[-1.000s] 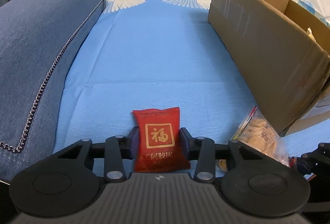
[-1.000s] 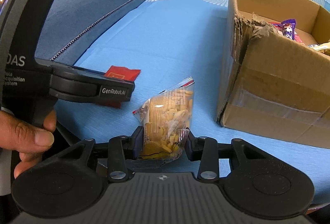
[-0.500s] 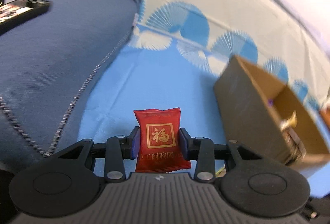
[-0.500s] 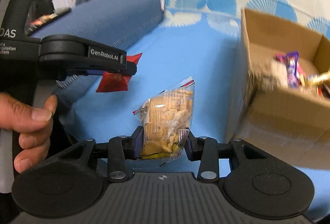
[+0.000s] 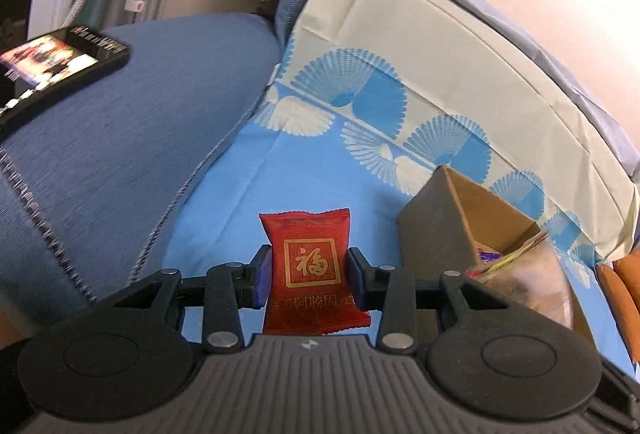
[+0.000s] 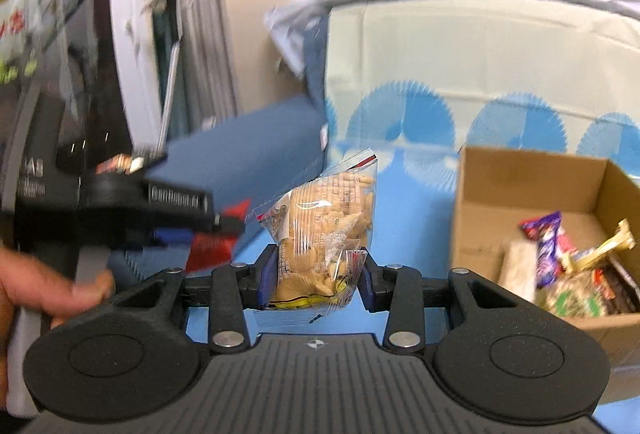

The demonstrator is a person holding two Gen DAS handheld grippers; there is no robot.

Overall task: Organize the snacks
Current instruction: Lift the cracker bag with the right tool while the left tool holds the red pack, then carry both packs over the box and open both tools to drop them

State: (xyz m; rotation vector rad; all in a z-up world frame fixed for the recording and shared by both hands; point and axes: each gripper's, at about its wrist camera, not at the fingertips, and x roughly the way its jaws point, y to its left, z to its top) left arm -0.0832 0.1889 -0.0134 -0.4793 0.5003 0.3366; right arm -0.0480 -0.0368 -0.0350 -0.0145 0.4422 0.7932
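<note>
Carry step: left claw [image 5: 306,272] pinching red snack packet [image 5: 310,266]; right claw [image 6: 316,270] pinching cracker bag [image 6: 324,230]. Next: release over cardboard box [image 6: 532,190].

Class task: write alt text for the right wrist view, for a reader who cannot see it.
The right gripper holds a clear bag of crackers upright between its fingers above a blue sheet. An open cardboard box of snacks sits to the right; the left gripper, blurred, holds a red packet.
</note>
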